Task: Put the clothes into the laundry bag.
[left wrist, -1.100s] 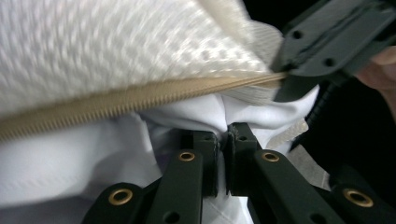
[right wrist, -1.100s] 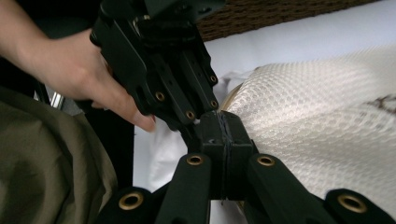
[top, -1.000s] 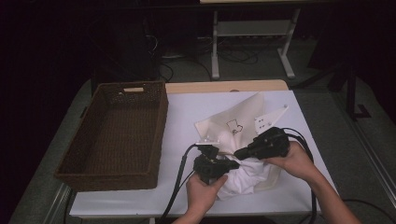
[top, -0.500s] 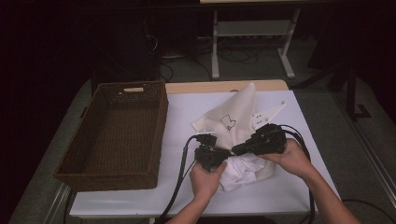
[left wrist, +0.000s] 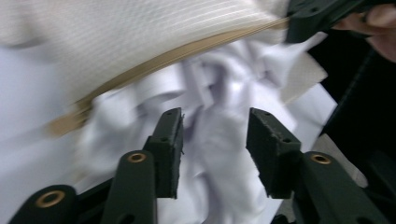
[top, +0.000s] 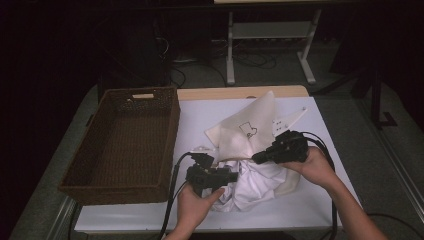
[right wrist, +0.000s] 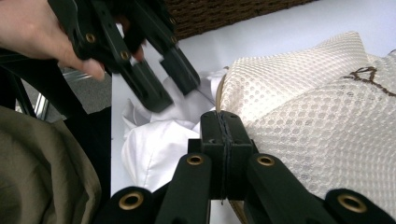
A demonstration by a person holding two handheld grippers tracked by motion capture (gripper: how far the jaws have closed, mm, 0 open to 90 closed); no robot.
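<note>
- Beside the wicker basket, my right claw pinches the mesh bag rim; a slip drops it shut.
- My left claw, jaws just opening and holding nothing, hovers over the white garment, which could spill out.

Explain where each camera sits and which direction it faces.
High view: above the table's near edge, facing forward and down; both forearms enter from below.
Left claw view: rides that claw, faces the white cloth.
Right claw view: rides that claw, faces the mesh bag.
Both claw views share the cloth and bag.
</note>
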